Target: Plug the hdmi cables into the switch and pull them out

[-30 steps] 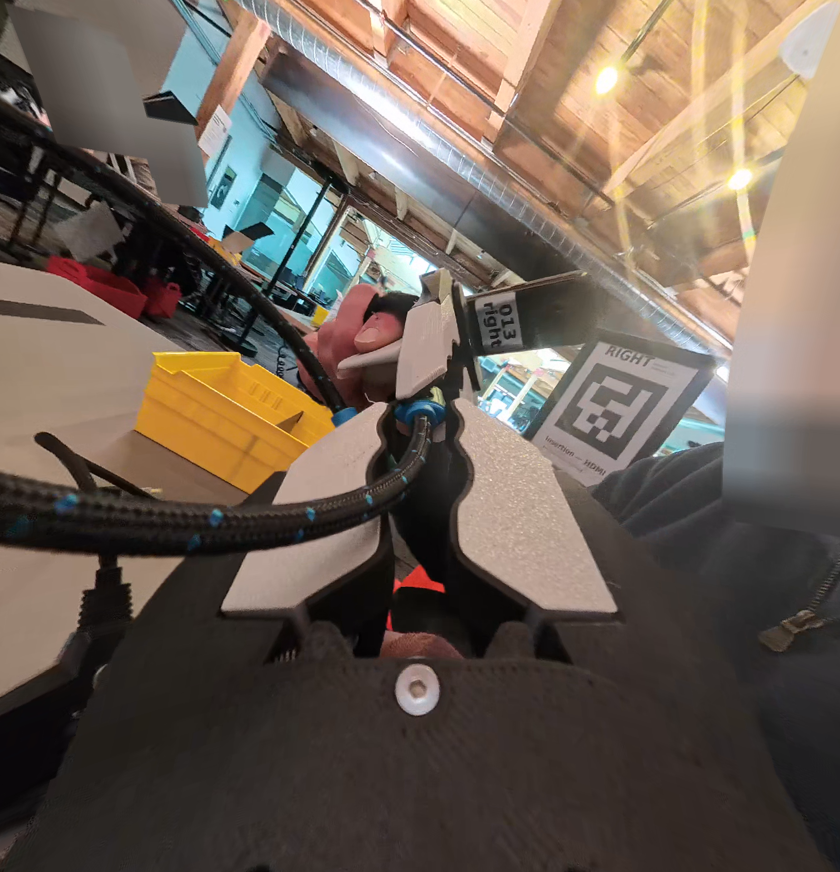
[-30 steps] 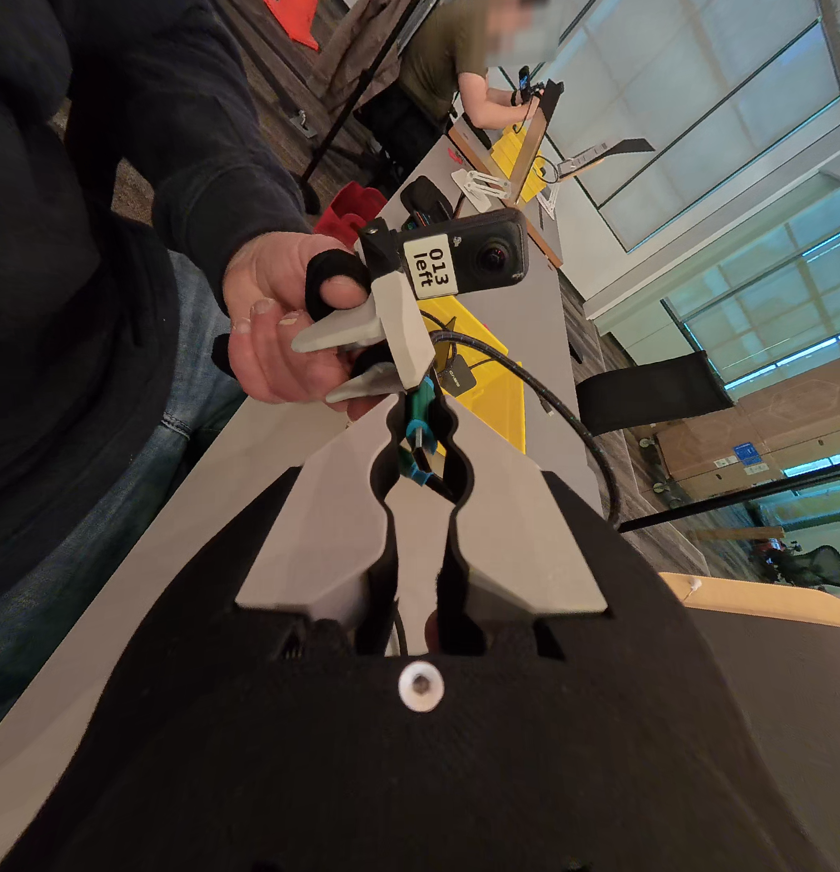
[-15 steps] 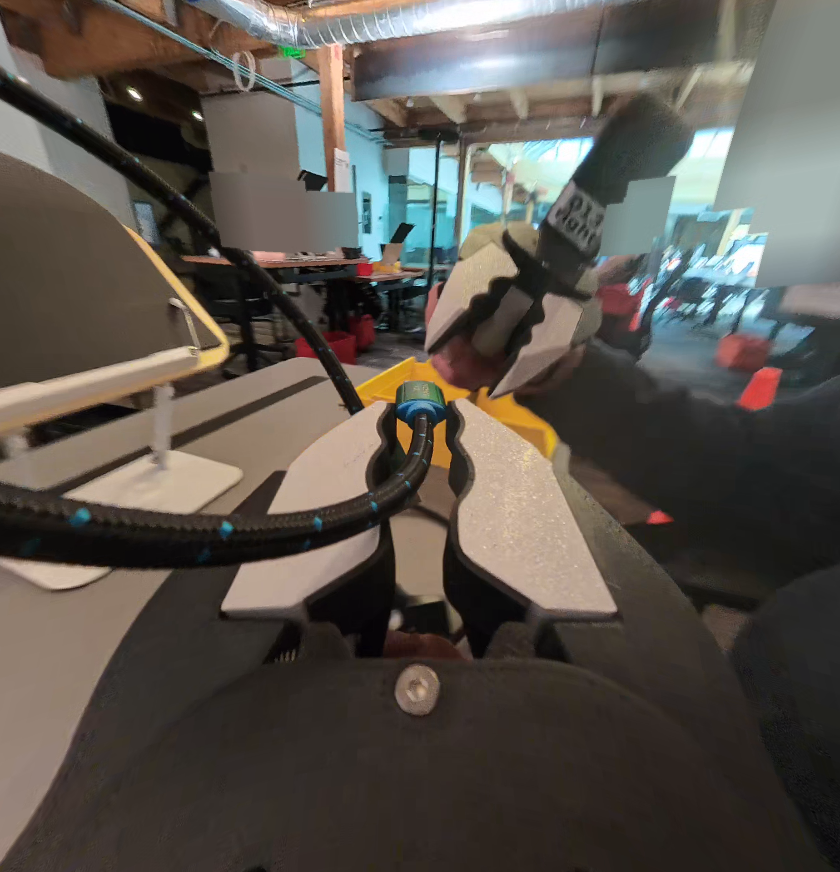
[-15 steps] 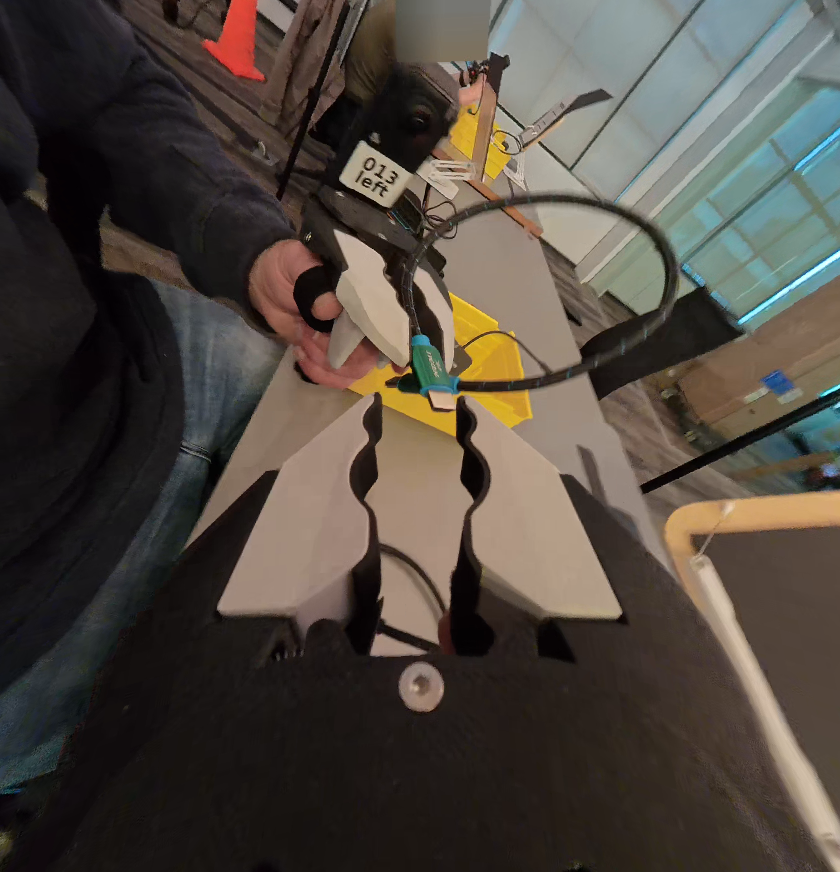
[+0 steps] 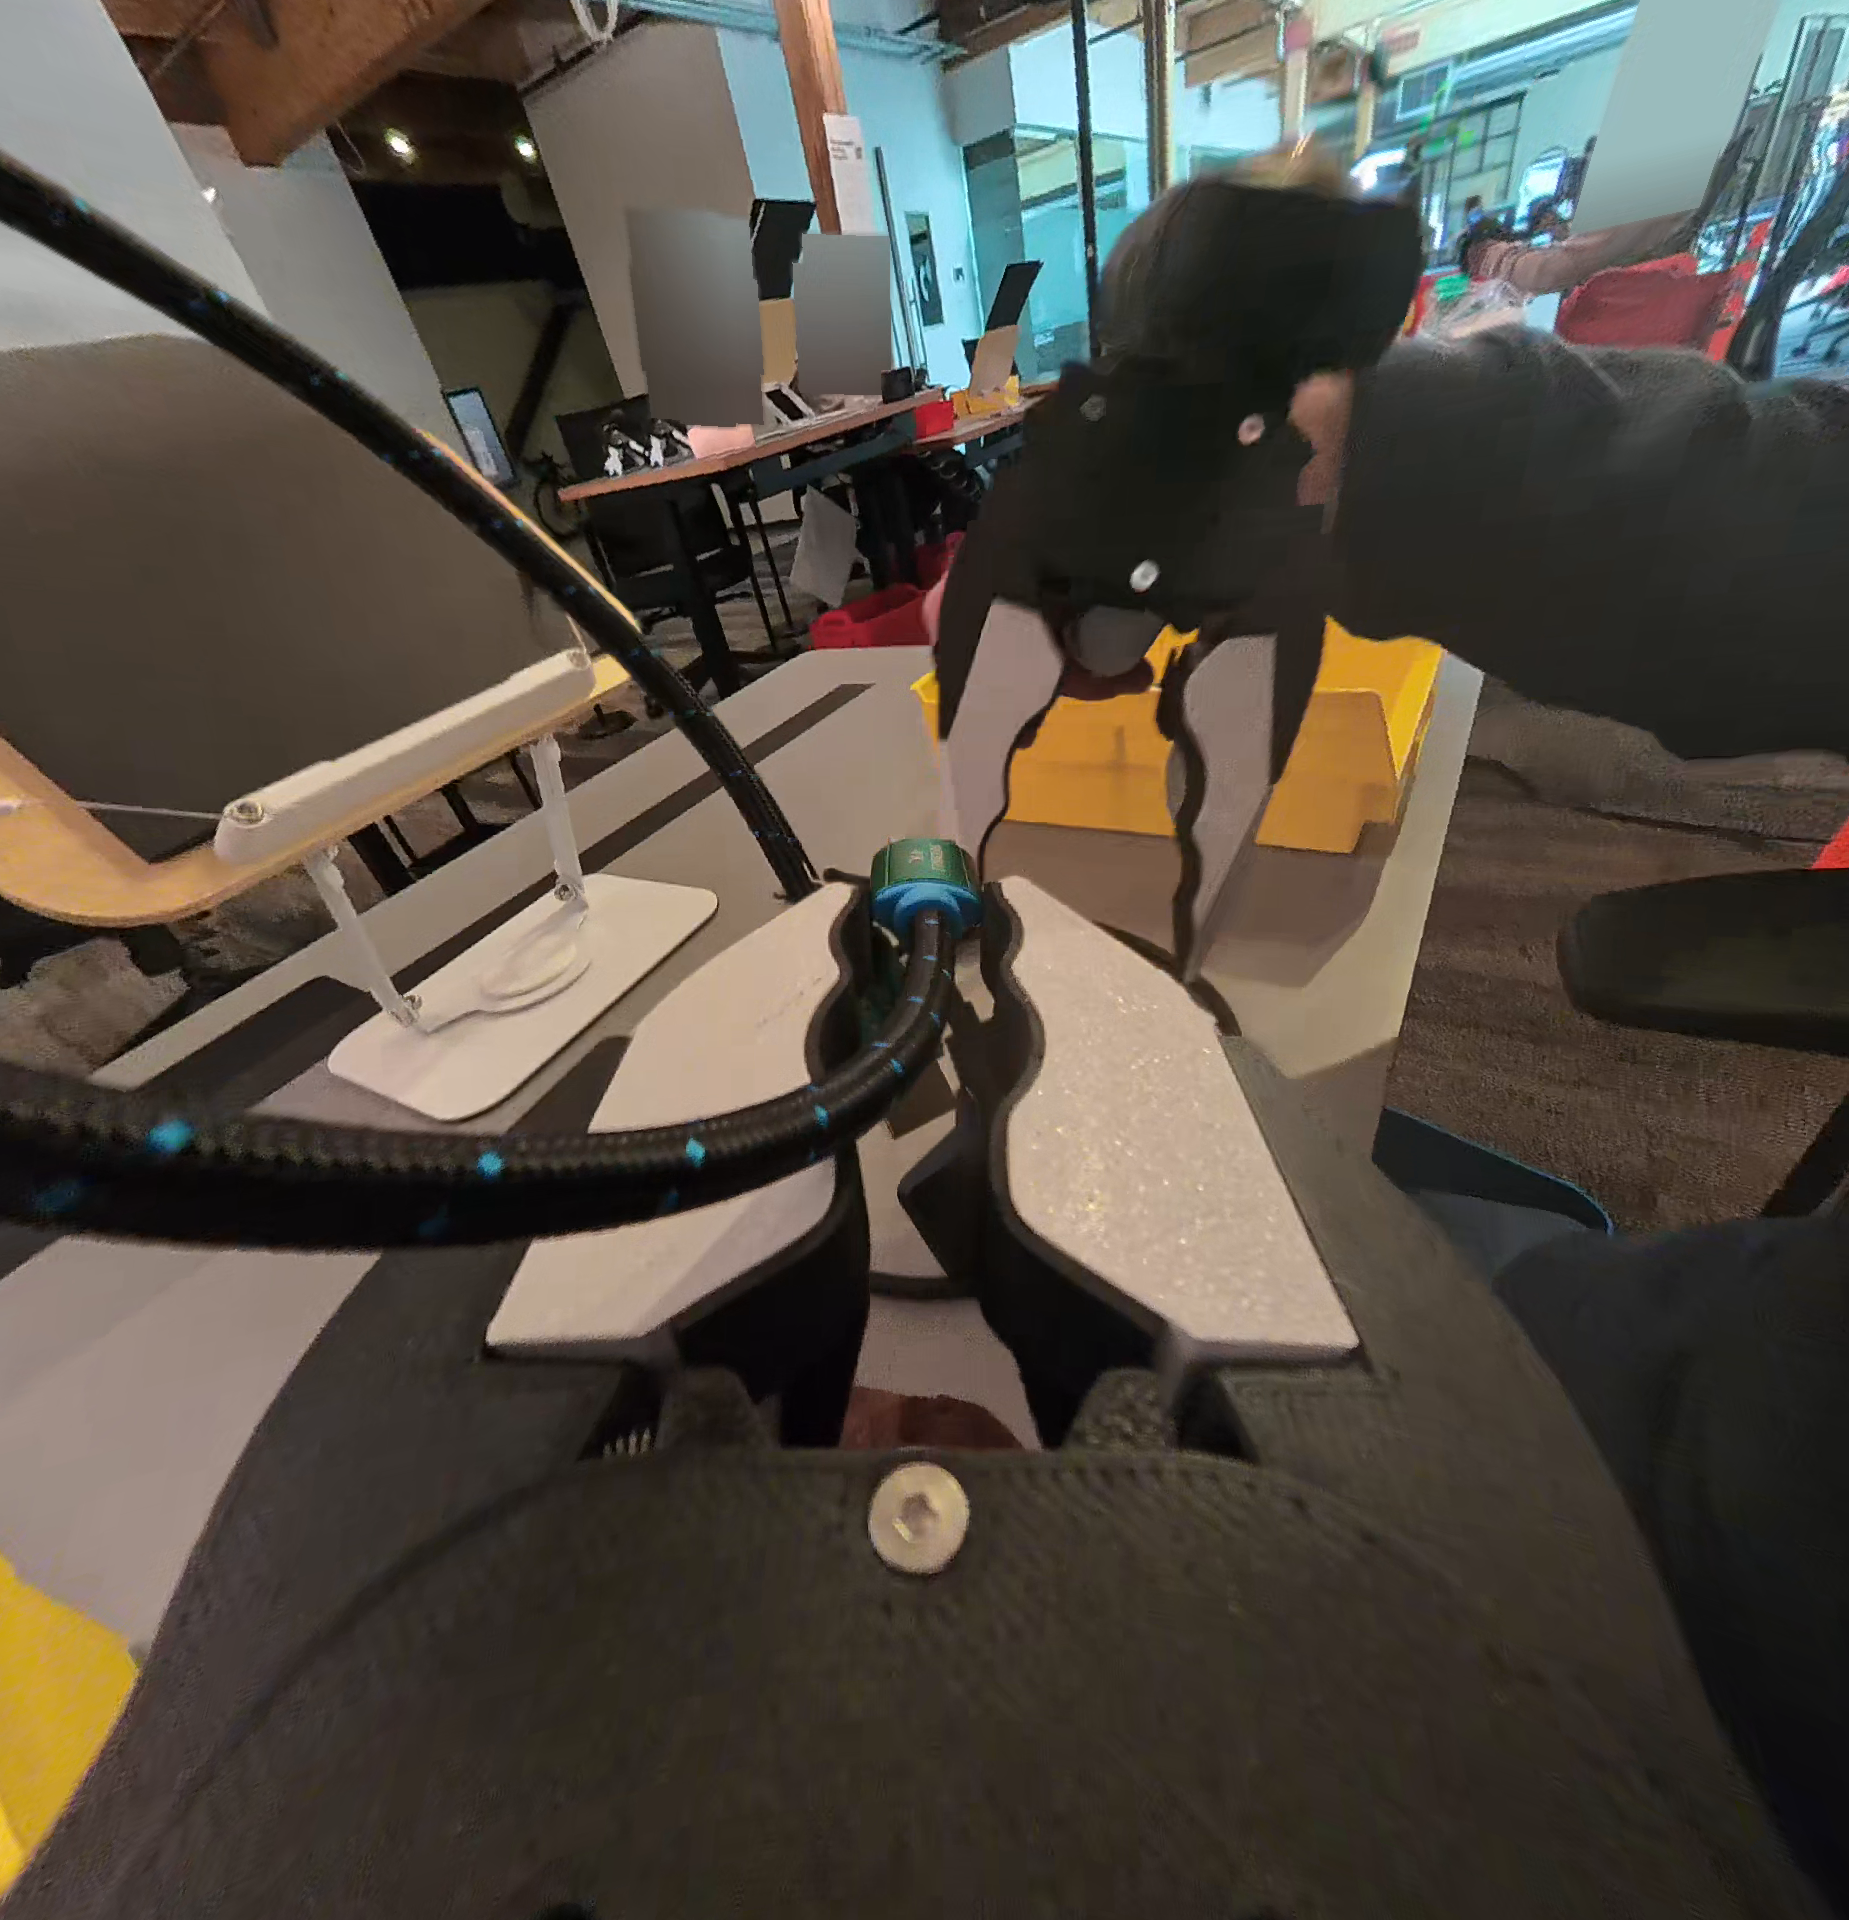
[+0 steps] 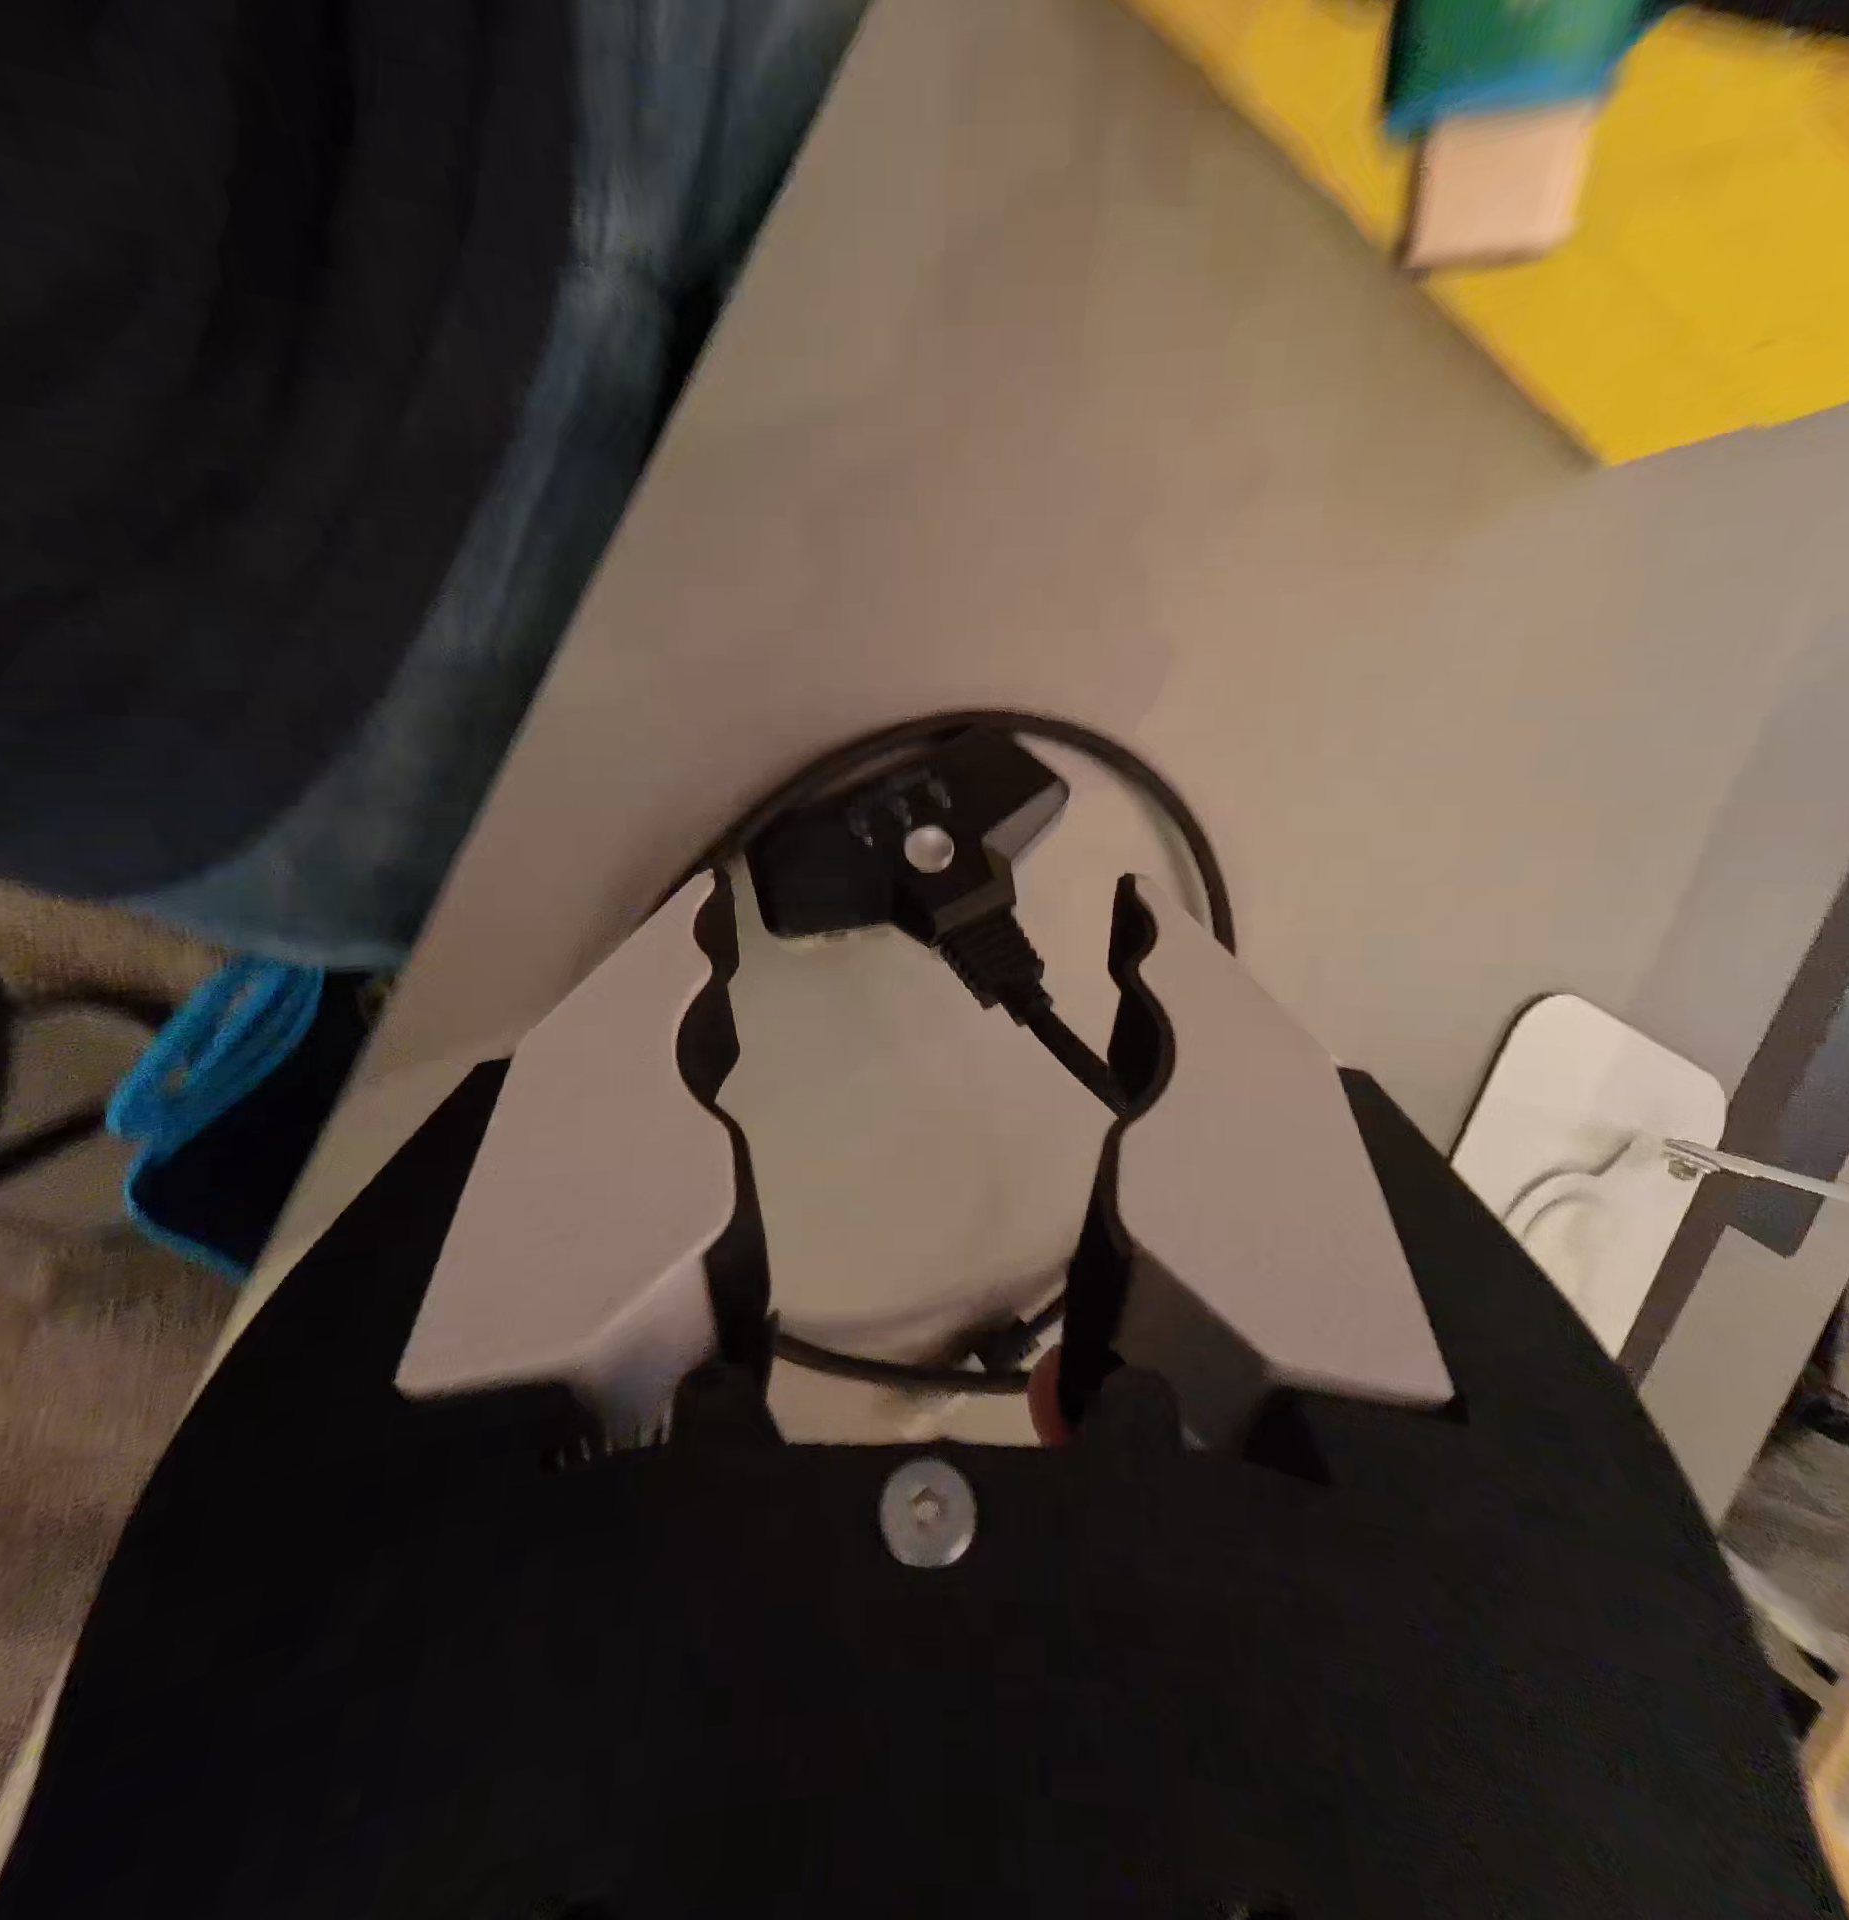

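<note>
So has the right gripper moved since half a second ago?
Yes. The right gripper has swung down toward the grey table, now open over the black switch; the yellow bin has shifted to the view's top corner.

Ahead of your right gripper: black switch sits between the spread tips.
Right flank: white stand base crowds you.
Far edge: yellow bin blocks.
</note>
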Action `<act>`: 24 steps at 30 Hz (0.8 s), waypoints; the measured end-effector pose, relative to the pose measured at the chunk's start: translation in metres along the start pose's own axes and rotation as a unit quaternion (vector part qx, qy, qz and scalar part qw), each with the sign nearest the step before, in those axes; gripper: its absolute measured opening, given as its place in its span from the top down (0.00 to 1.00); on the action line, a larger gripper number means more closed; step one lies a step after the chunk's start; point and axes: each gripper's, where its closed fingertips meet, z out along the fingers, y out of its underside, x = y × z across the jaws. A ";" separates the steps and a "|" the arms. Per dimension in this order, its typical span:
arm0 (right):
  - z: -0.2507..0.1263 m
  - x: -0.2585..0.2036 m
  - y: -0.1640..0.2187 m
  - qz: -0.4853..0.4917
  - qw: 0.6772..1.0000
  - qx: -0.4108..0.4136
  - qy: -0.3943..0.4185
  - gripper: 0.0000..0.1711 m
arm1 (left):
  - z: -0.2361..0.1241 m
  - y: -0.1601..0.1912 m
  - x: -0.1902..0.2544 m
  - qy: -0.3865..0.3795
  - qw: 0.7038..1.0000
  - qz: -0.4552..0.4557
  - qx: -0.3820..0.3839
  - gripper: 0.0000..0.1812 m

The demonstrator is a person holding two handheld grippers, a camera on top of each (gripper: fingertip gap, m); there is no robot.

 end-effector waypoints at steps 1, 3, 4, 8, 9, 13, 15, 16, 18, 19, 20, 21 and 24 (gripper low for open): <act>0.011 0.001 0.010 -0.017 0.999 -0.036 -0.014 0.59 | -0.001 0.003 0.000 -0.002 1.000 0.004 -0.004 0.89; 0.030 0.005 0.026 -0.048 0.994 -0.088 -0.033 0.61 | -0.003 0.006 -0.002 -0.005 1.000 0.009 -0.008 0.89; 0.039 0.006 0.031 -0.061 0.992 -0.105 -0.042 0.61 | -0.004 0.006 -0.003 -0.005 1.000 0.005 -0.007 0.89; 0.068 0.011 0.048 -0.106 0.980 -0.160 -0.057 0.65 | -0.005 0.008 -0.009 -0.011 1.000 0.001 -0.006 0.89; 0.073 0.010 0.050 -0.109 0.978 -0.165 -0.065 0.67 | -0.005 0.010 -0.010 -0.012 1.000 -0.001 -0.007 0.89; 0.084 0.009 0.052 -0.088 0.981 -0.151 -0.087 0.79 | -0.004 0.017 -0.013 -0.014 1.000 -0.005 -0.013 0.89; 0.085 0.009 0.049 -0.065 0.987 -0.118 -0.089 0.80 | -0.003 0.019 -0.013 -0.014 1.000 -0.005 -0.015 0.89; 0.084 0.010 0.046 -0.049 0.990 -0.098 -0.090 0.80 | -0.003 0.020 -0.014 -0.015 1.000 -0.005 -0.016 0.89; 0.081 0.012 0.043 -0.013 0.994 -0.058 -0.090 0.81 | -0.002 0.022 -0.014 -0.015 1.000 -0.006 -0.018 0.89; 0.078 0.014 0.042 0.004 0.995 -0.038 -0.090 0.81 | -0.002 0.023 -0.015 -0.016 1.000 -0.007 -0.020 0.89; 0.074 0.016 0.041 0.019 0.996 -0.017 -0.087 0.81 | -0.002 0.024 -0.015 -0.017 1.000 -0.006 -0.021 0.89; 0.070 0.019 0.040 0.033 0.996 0.003 -0.083 0.81 | -0.002 0.024 -0.016 -0.017 1.000 -0.006 -0.022 0.89; 0.054 0.026 0.034 0.065 0.994 0.056 -0.069 0.82 | -0.001 0.025 -0.017 -0.020 0.999 -0.006 -0.025 0.89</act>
